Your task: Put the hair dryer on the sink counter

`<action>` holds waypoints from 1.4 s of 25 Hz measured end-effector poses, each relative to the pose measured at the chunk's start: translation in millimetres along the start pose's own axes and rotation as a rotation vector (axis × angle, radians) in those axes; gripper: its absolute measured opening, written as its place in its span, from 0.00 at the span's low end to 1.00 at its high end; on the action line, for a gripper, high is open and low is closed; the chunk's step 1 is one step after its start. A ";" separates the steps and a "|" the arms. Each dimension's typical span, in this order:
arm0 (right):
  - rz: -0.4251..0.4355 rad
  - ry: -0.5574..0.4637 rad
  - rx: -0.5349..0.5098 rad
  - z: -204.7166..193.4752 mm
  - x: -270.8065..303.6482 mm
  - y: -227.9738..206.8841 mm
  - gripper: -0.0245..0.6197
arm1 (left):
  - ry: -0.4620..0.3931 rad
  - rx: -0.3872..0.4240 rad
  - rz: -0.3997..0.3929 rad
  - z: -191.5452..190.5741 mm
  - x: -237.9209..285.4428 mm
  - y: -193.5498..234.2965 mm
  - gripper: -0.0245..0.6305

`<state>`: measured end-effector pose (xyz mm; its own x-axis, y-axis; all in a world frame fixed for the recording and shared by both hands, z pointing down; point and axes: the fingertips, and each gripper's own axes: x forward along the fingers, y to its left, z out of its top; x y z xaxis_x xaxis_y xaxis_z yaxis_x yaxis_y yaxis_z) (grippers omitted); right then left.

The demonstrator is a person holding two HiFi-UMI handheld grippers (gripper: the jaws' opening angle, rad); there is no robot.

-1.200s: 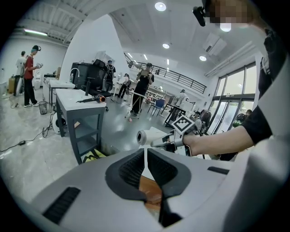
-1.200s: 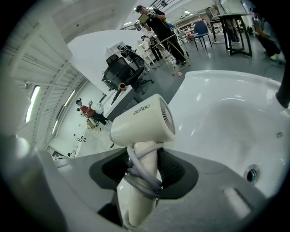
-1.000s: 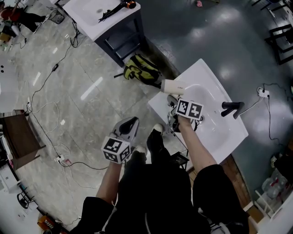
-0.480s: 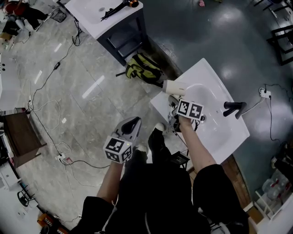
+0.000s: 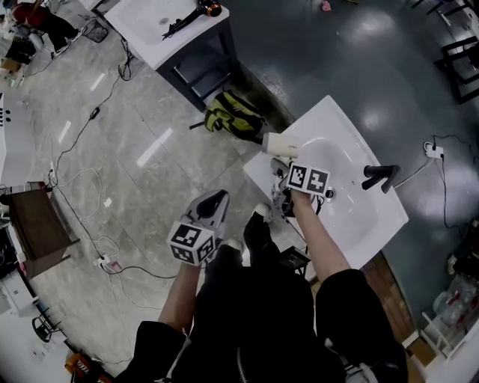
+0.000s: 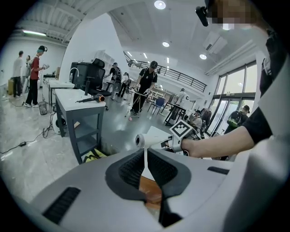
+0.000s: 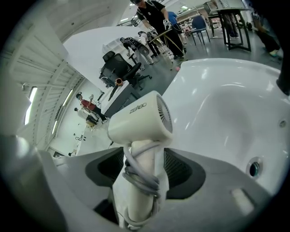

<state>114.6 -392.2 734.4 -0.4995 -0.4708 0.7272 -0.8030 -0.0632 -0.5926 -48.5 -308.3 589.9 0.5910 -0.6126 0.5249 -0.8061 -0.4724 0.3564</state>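
A wide hall with a pale marbled floor (image 5: 112, 149) that gives way to dark, glossy flooring holds a white sink counter (image 5: 389, 221), its basin fitted with a black faucet (image 5: 378, 177) and a small drain (image 7: 253, 168). A person stands at the counter's near edge with a gripper in each hand.

The right gripper (image 7: 145, 166) reaches over the counter's left corner. Its jaws have just been opening and now stand spread, with the handle of a cream hair dryer (image 5: 278, 143) between them and the pads apparently clear of it on either side. A grey cord is wound around that handle. The hair dryer's barrel sits above the jaws, at the counter's corner just beside the basin. Whether the handle's base rests on the counter cannot be made out.

The left gripper (image 6: 146, 158) hangs over the floor, well apart from the sink, its jaws drawn together to a thin slit with nothing in them.

On the floor beside the counter lies a yellow-green backpack (image 5: 232, 114). Beyond it stands a second white counter (image 5: 142, 34) on a dark cabinet, with a dark styling tool (image 5: 187, 16) on top. Cables (image 5: 75, 142) trail across the pale floor.
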 end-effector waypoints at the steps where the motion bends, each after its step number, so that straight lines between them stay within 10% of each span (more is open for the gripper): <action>1: -0.008 -0.001 0.002 0.1 -2.0 -2.4 0.47 | -0.001 0.004 0.000 2.0 0.6 -1.3 0.08; 19: 0.052 -0.201 0.023 6.2 -83.5 9.3 0.47 | -0.034 0.065 -0.085 19.7 -2.9 -18.7 0.08; 26: 0.138 -0.399 0.074 13.2 -140.6 21.8 0.05 | -0.053 0.106 -0.149 24.9 -13.3 -32.5 0.08; 35: 0.061 -0.553 -0.197 12.5 -192.3 63.9 0.05 | -0.096 0.200 -0.207 33.9 -37.2 -48.9 0.08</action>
<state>163.4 -316.8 552.3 -0.3458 -0.8609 0.3732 -0.8498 0.1187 -0.5136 -30.0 -283.8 526.7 0.7498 -0.5430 0.3781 -0.6521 -0.7031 0.2836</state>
